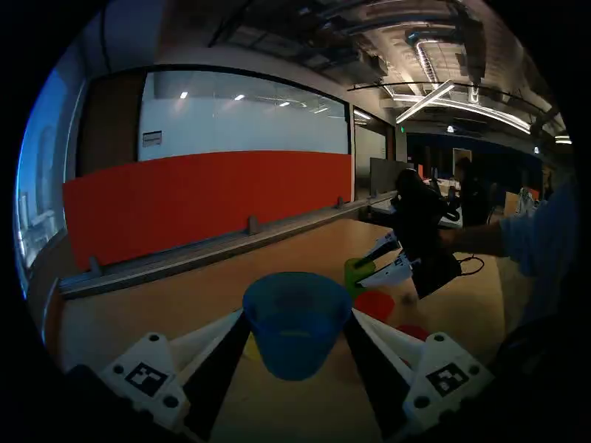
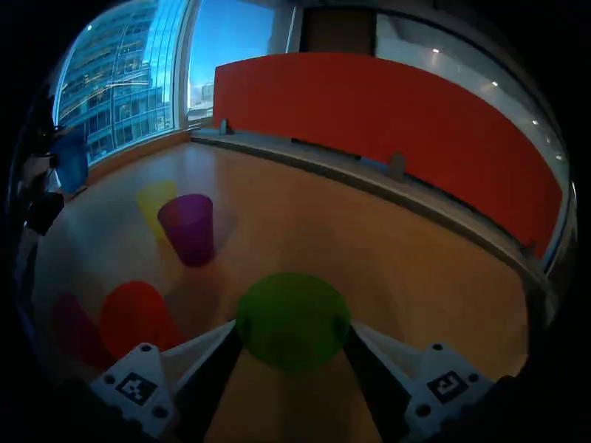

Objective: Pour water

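Orange panelling backs the bench (image 1: 185, 295) in the left gripper view, where my left claw (image 1: 297, 319) grips the blue cup (image 1: 297, 343) between its fingers. In the right gripper view, my right claw (image 2: 293, 325) clasps the green cup (image 2: 293, 340) over the wood. Both cups look grasped but apart, so next I'd bring one rim over the other and tilt gently.

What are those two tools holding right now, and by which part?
The left tool grips a blue cup by its side walls, one finger on each side. The right tool grips a green cup the same way.
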Tool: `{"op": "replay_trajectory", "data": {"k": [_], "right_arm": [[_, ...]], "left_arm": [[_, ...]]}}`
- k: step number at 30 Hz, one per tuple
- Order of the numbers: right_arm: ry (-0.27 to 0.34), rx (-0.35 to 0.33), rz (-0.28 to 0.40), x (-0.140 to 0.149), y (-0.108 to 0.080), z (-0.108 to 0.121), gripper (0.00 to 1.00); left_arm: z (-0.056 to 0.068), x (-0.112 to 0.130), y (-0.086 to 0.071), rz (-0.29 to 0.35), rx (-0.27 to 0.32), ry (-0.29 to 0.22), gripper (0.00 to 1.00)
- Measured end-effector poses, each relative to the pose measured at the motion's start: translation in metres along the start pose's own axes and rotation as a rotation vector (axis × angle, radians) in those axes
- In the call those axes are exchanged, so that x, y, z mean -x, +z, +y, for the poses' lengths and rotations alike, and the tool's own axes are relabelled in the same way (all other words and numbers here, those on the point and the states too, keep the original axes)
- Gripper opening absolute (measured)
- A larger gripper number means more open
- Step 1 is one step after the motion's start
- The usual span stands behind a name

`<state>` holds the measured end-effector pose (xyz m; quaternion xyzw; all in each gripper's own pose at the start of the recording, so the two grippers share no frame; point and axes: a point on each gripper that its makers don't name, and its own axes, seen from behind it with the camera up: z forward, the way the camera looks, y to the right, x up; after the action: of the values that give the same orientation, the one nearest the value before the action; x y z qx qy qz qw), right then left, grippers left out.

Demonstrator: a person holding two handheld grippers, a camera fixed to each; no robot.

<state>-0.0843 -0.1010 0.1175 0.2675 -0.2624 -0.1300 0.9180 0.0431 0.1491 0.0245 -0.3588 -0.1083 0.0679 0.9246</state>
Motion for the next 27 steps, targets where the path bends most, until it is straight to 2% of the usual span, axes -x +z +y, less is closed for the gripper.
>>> {"op": "replay_trajectory", "data": {"k": [9,18,27], "right_arm": [[-0.011,-0.003,0.069,-0.026,-0.026,-0.009,0.91],[-0.037,-0.013,0.170,-0.062,-0.057,-0.026,0.91],[-0.054,-0.005,0.272,-0.092,-0.088,-0.036,0.91]], "left_arm": [[-0.002,-0.007,-0.004,0.018,-0.015,0.007,0.85],[-0.005,-0.013,-0.008,0.041,-0.030,-0.008,0.85],[-0.002,-0.020,-0.010,0.055,-0.024,-0.017,0.85]]}}
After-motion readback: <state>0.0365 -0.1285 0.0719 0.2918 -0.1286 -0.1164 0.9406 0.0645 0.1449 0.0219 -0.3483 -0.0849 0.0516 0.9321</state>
